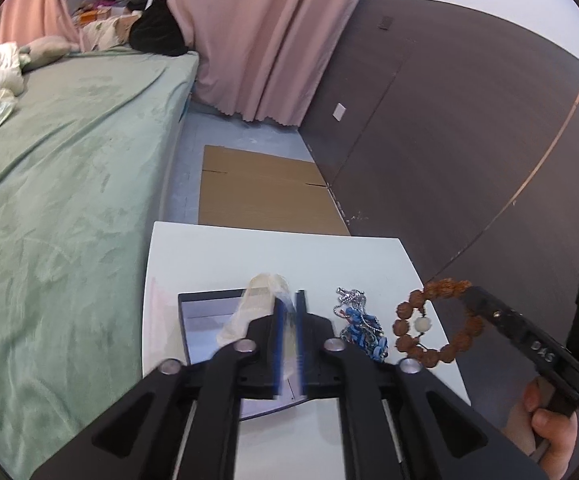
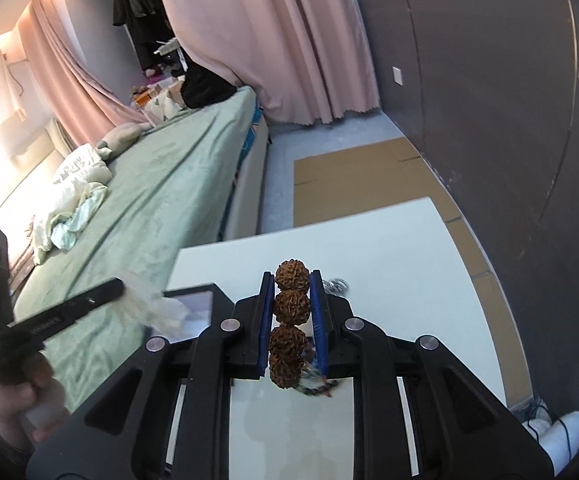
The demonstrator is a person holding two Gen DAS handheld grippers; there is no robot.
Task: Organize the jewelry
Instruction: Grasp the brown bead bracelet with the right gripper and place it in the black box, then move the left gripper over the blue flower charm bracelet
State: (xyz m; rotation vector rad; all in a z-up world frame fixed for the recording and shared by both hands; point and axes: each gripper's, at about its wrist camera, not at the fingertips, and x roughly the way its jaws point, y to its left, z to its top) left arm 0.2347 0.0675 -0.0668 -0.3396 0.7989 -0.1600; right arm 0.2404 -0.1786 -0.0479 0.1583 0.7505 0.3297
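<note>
While the right gripper [image 2: 291,312] clamps 2 hard knobbly beads of the bracelet [image 1: 435,322], the left gripper [image 1: 288,336] stands slightly open around a limp plastic bag [image 1: 255,300].

green bed [image 1: 57,184], pink curtains [image 1: 257,40], flattened cardboard [image 1: 265,196]

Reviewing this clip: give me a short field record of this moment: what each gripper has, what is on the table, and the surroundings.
right gripper: shut on brown bead bracelet, lifted above the table
left gripper: jaws slightly apart, clear plastic bag between them; grip unclear
white table: dark box and a blue and silver chain pile
surroundings: green bed, pink curtain, flat cardboard on the floor
</note>
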